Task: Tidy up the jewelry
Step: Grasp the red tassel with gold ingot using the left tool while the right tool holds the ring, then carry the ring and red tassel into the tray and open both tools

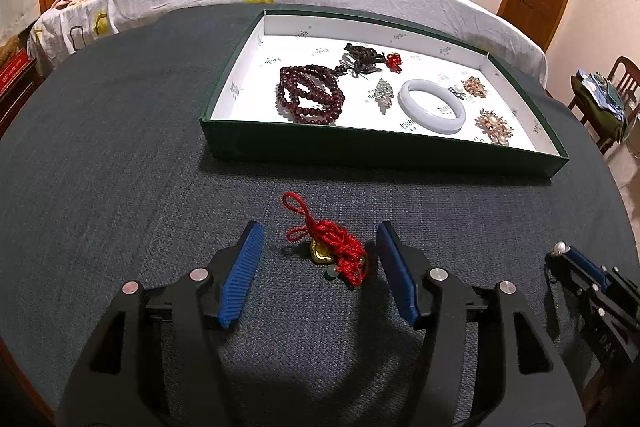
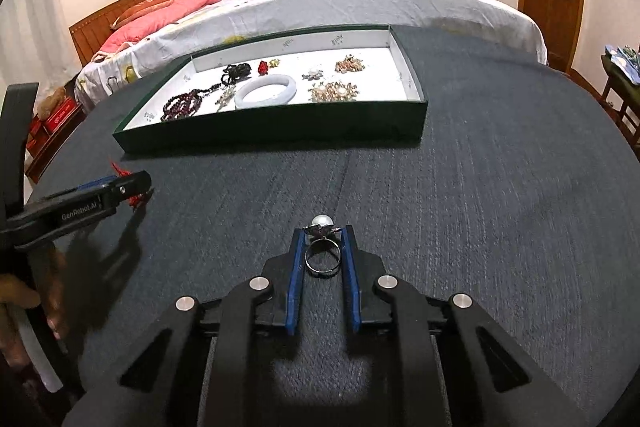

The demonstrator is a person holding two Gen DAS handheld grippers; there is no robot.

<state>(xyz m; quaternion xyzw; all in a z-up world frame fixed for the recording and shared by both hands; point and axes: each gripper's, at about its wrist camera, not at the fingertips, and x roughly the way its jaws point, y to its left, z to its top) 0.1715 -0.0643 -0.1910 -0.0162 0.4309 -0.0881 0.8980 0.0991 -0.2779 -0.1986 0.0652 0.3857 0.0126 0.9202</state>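
While most pieces already lie in the green tray, two are out on the counter, so the lines below take that tray as the landmark.

Tray: the green tray [image 1: 256, 143], white inside, stands on the dark counter [image 1: 120, 147] and holds a dark red bead string [image 1: 310, 95], a pale bangle [image 1: 432, 105], several brooches and a small red piece.

Left claw: the left claw [image 1: 320, 239] is released, jaws wide apart, flanking a red cord charm [image 1: 334, 247] that lies on the counter just in front of the tray's near wall; neither pad touches it.

Right claw: the right claw [image 2: 323, 233] is clenched on a pearl ring [image 2: 322, 247], band between the blue pads, pearl forward; it is in front of the tray's near wall, and whether the ring is lifted off the counter cannot be told.

Step in hand: likely gathering the last loose pieces, the ring gripped, the charm about to be gripped.

Next move, left: close on the knotted bulk of the charm, not the loose loop, which would probably slip.

Next move, right: carry the ring over the near wall to a bare white patch, clear of the bangle and brooches, then let go low so it does not roll.
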